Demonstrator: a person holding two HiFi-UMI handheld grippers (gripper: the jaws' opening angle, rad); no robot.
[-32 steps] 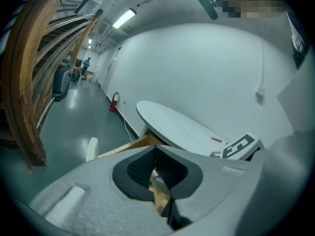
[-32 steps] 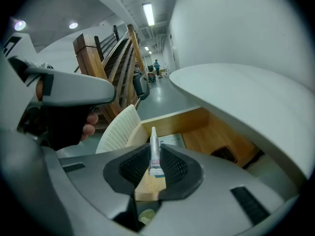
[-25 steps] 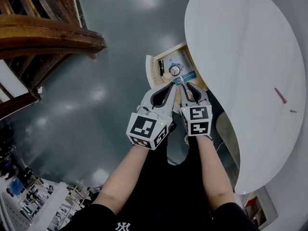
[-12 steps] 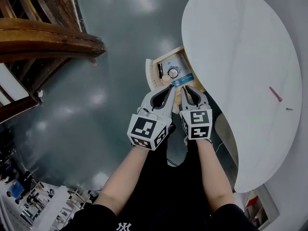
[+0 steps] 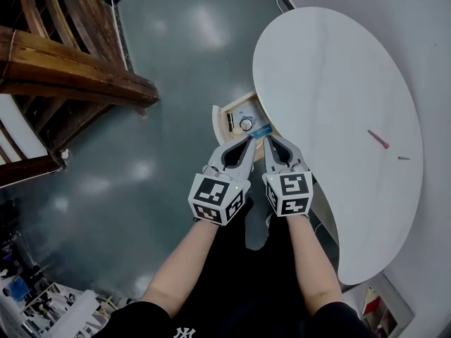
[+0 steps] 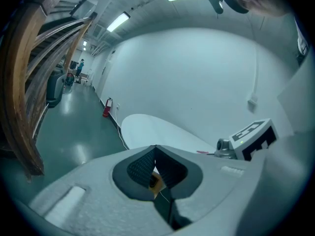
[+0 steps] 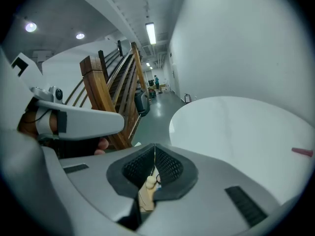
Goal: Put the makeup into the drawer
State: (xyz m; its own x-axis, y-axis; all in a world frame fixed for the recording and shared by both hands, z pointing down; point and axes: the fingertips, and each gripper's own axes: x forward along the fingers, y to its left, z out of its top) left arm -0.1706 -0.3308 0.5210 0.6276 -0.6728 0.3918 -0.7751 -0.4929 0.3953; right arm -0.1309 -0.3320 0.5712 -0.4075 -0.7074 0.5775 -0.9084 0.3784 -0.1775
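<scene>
**Staircase** (image 5: 63,69): brown varnished timber with heavy curved rails and slats, filling the upper left of the head view.

**Floor** (image 5: 155,139): smooth grey-green, glossy, with soft patches of reflected light.

**Drawer** (image 5: 218,123): a shallow box of pale raw wood, pulled open from under the table's near edge. Its flat front panel faces the floor side.

**Makeup** (image 5: 245,124): lies inside the drawer. It comprises a round piece with a pale top, a slim dark tube beside it toward the drawer front, and a small blue-labelled piece at the table side. Finer detail is too small to tell.

**Left gripper** (image 5: 251,139): matt grey moulded shell with a black-and-white marker cube at the rear.
- Its own view (image 6: 155,147) shows dark cross-hatched rubber pads with the tips pressed together, leaving an oval opening behind them.
- Nothing is clamped; only a sliver of pale wood shows through the opening.
- The tips hover just beside the drawer's near edge.

**Right gripper** (image 5: 268,138): same build, alongside the left one and close to it.
- Its own view (image 7: 154,146) shows the jaws meeting at the tips and holding nothing.
- A pale rounded knob (image 7: 150,182) shows through the opening.

**Table** (image 5: 331,104): a large oval top, plain white and matt, with a thin edge overhanging the drawer.

**Red stick** (image 5: 378,140): slender, lying on the table top toward the right, well apart from the drawer.

**Grey piece** (image 5: 402,158): small, lying near the red stick.
</scene>
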